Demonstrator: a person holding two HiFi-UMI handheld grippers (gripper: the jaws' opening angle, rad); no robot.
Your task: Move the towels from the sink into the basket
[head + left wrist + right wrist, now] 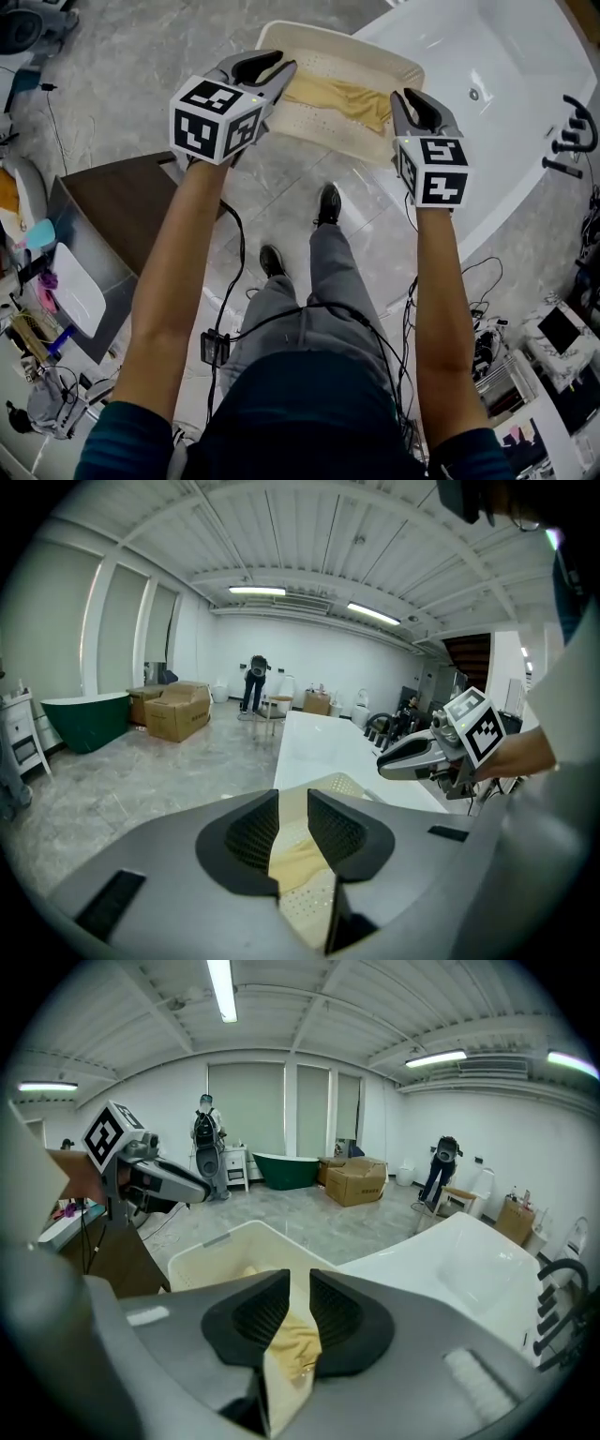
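Note:
A tan towel (342,97) lies spread inside the cream perforated basket (403,66) on the floor, beside the white tub (497,66). My left gripper (267,70) hovers over the basket's left rim, its jaws apart with nothing between them. My right gripper (415,101) hangs over the basket's right near corner, also open and empty. In the left gripper view the towel (298,860) shows below the gap of the left gripper (292,803). In the right gripper view the towel (295,1344) lies under the right gripper (300,1283), inside the basket (225,1241).
A dark brown cabinet (122,202) stands left of the basket. A black faucet (574,127) sits on the tub's right rim. Cables trail over the floor by the person's shoes (328,202). Cardboard boxes (356,1180) and a green tub (291,1168) stand far off.

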